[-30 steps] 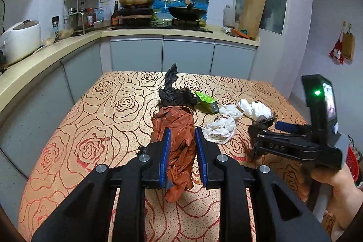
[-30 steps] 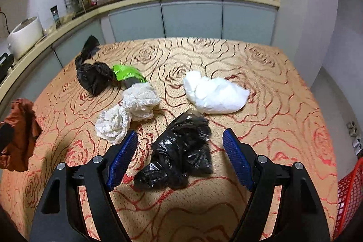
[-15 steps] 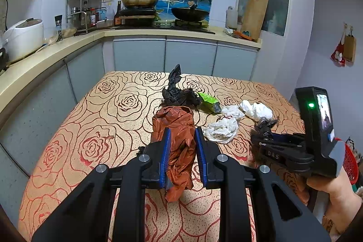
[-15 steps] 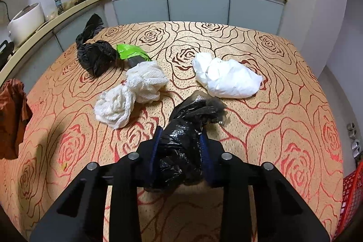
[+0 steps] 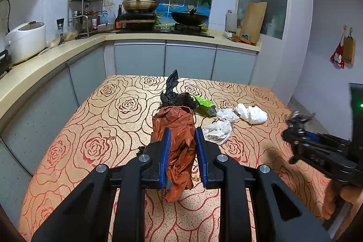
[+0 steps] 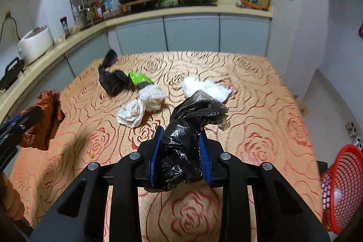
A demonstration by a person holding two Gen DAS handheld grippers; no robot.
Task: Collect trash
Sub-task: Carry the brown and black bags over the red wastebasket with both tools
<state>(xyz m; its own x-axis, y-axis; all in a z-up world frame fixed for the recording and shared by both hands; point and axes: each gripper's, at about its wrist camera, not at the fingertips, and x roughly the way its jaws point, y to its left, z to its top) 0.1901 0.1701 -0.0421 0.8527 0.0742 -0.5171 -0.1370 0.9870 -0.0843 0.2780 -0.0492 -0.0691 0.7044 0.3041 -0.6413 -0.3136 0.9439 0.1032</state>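
Note:
My left gripper (image 5: 181, 131) is shut on a crumpled rust-orange plastic bag (image 5: 172, 119), which hangs above the rose-patterned table (image 5: 90, 128). The right gripper (image 6: 181, 132) is shut on a crumpled black plastic bag (image 6: 181, 151), held clear of the tablecloth. Still lying on the table are a second black bag (image 6: 113, 81), a green wrapper (image 6: 138, 78), two white paper wads (image 6: 131, 112) and a white bag (image 6: 211, 89). In the left wrist view the right gripper (image 5: 295, 128) shows at the right edge with a black tuft sticking out of it.
A red mesh basket (image 6: 340, 185) stands on the floor beyond the table's right edge. Kitchen counters (image 5: 45, 65) with a rice cooker (image 5: 25, 40) run along the left and far sides. A hand holds the right gripper's handle at the lower right of the left wrist view.
The right gripper's fingers closed on the black bag and lifted it off the table, drawing back and to the right. The left gripper kept still with the orange bag.

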